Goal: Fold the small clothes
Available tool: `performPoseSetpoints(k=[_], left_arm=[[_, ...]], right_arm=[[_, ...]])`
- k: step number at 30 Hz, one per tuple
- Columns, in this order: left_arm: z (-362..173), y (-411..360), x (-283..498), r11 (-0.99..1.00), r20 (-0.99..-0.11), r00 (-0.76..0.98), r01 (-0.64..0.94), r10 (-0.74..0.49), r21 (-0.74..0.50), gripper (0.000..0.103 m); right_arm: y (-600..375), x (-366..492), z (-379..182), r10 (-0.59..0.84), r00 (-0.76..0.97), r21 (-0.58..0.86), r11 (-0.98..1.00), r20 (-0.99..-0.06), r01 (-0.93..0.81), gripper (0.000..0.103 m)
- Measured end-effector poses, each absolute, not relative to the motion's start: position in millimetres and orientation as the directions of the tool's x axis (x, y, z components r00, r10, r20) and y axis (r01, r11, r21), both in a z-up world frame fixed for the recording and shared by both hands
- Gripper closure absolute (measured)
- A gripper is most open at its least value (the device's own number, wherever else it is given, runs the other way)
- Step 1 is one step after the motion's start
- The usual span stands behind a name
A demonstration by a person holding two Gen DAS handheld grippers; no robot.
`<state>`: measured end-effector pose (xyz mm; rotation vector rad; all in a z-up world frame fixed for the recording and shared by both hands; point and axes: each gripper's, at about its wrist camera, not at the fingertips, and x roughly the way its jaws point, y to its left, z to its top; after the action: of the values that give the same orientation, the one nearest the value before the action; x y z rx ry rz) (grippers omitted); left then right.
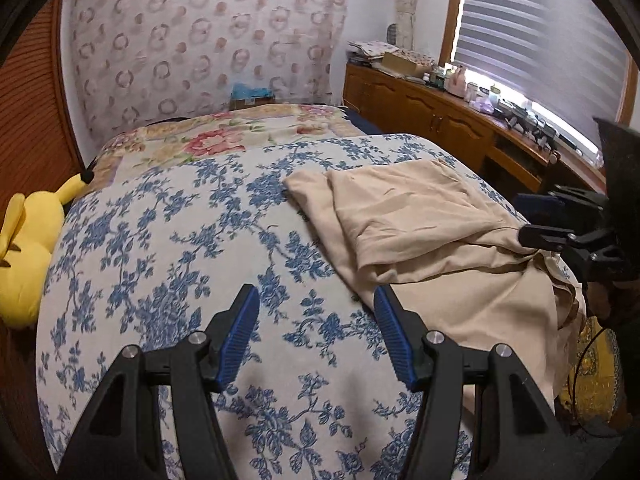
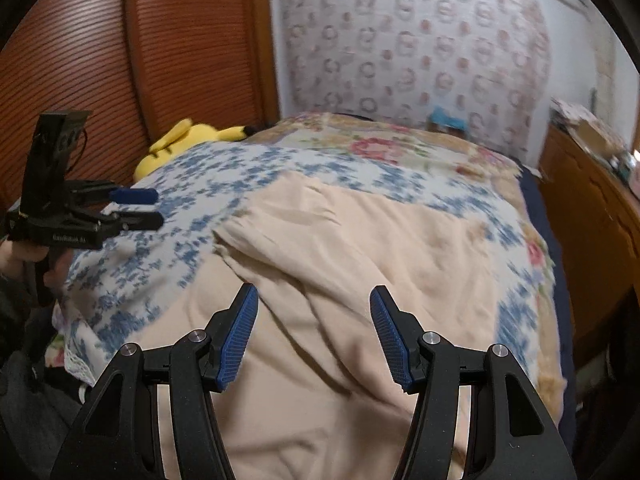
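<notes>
You have one beige garment [image 1: 420,232] lying on one bed [image 1: 168,240], one yellow plush toy [image 1: 28,252] at the bed's edge, two tongs, the left tongs [image 1: 316,340] and the right tongs [image 2: 314,334], and one window blind [image 1: 540,32].

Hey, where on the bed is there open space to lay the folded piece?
Bare blue-flowered bedspread lies between the yellow plush toy and the beige garment. The garment covers the window side, and the dresser top is cluttered.

Motion blur smears the floral bedspread [image 2: 208,168].
</notes>
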<state>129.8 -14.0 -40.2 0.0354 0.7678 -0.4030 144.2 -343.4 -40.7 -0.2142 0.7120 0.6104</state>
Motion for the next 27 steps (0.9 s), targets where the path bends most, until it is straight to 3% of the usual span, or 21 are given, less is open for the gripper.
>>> performPoseSetpoints(k=[10,18,21,22,23,27], left_arm=[[-49,-2,122,0.928,-0.684,0.646,0.349,-0.338,-0.128,0.044],[-59,11,121,0.931,-0.688,0.640,0.332,-0.341,-0.152,0.044],[-60,12,122,0.931,-0.691,0.637,0.331,-0.343,-0.157,0.044],[-60,11,122,0.930,-0.690,0.637,0.334,-0.343,-0.154,0.044],[-59,10,123,0.929,-0.689,0.638,0.339,-0.345,-0.151,0.044],[-54,4,127,0.922,-0.683,0.637,0.359,-0.357,-0.148,0.044]], right_arm=[[-270,185,-56,0.486,0.458,0.040,0.717,-0.744,-0.696,0.043],[-243,195,-90,0.401,0.407,-0.021,0.691,-0.821,-0.723,0.044],[-243,196,-95,0.366,0.421,-0.058,0.694,-0.830,-0.718,0.059],[-244,197,-95,0.363,0.425,-0.063,0.694,-0.829,-0.717,0.073],[-246,198,-94,0.362,0.427,-0.065,0.695,-0.829,-0.716,0.094],[-261,199,-74,0.391,0.464,-0.059,0.711,-0.795,-0.700,0.102]])
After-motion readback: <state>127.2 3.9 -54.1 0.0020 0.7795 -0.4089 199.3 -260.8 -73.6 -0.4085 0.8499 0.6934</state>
